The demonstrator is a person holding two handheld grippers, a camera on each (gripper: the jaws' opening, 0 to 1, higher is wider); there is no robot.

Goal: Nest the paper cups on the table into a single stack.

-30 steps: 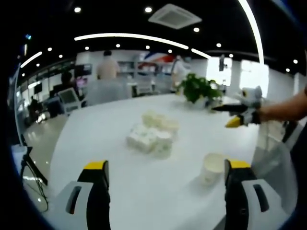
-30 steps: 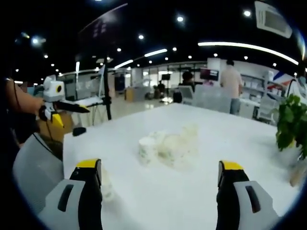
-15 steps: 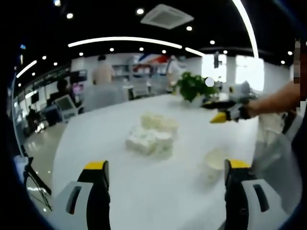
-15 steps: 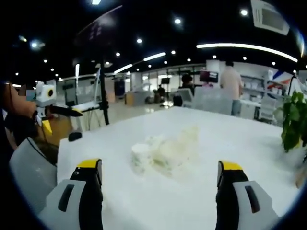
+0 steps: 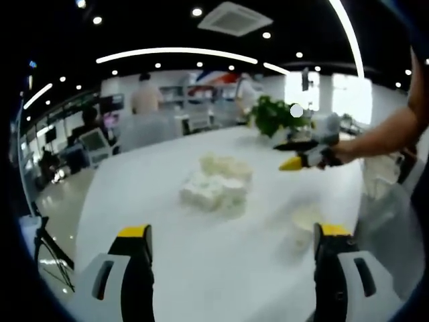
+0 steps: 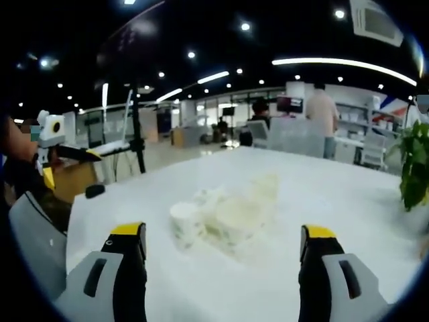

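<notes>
Left gripper [image 5: 231, 245] hangs with jaws spread wide and nothing between them, low over the white table [image 5: 154, 201]. In the left gripper view, a blurred cluster of paper cups [image 5: 216, 182] sits mid-table, well ahead of the jaws, while a lone cup [image 5: 303, 225] stands upright just beside the right-hand jaw. Right gripper [image 5: 295, 155] reaches in from the right, held above the table past the cluster; whether it is spread or closed cannot be told from here. A potted plant [image 5: 273, 119] stands at the far edge.

In the right gripper view, that gripper [image 6: 221, 251] shows its own jaws spread and empty, aimed at the same cluster [image 6: 224, 215], where one cup at the near left stands clearest. Left gripper [image 6: 57, 151] appears at far left, near a black stand [image 6: 134, 127].

No cup is taken yet. A clean start would likely be pinching one cup by its rim wall, keeping it upright, and lowering it squarely into another; a hard squeeze could crush the paper.
</notes>
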